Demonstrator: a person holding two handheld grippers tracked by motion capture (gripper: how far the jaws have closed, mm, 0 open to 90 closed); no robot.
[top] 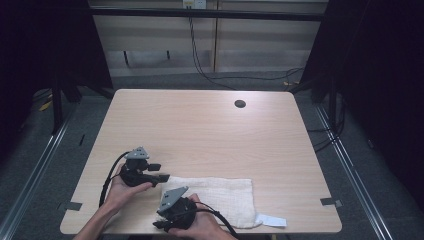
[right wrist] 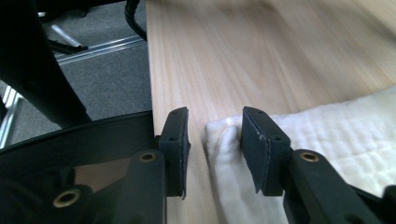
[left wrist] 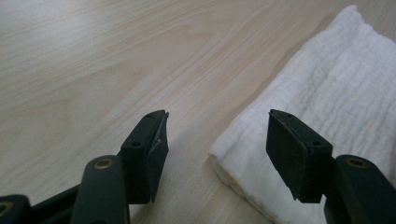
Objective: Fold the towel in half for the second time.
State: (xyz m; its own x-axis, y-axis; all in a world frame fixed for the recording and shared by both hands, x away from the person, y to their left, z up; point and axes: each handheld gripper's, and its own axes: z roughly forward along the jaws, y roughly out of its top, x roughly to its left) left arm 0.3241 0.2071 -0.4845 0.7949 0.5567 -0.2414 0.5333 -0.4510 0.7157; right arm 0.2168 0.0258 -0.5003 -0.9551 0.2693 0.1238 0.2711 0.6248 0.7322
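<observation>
Pale woodgrain table (top: 200, 125), folded white waffle-weave towel (top: 225, 197) — soft, rectangular

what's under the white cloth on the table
The white cloth lies flat on the bare wooden table, folded in layers. No bulge suggests anything beneath, but the wood it covers and anything thin there are hidden. A white tag lies at its corner.

Both grippers' fingers (left wrist: 144, 149) apart

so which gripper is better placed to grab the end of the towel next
Probably the right gripper: its jaws already straddle the bunched corner of the white towel, though the pads do not yet clearly pinch it. The left gripper stands wide open, with the towel's other near corner between its jaws.
</observation>
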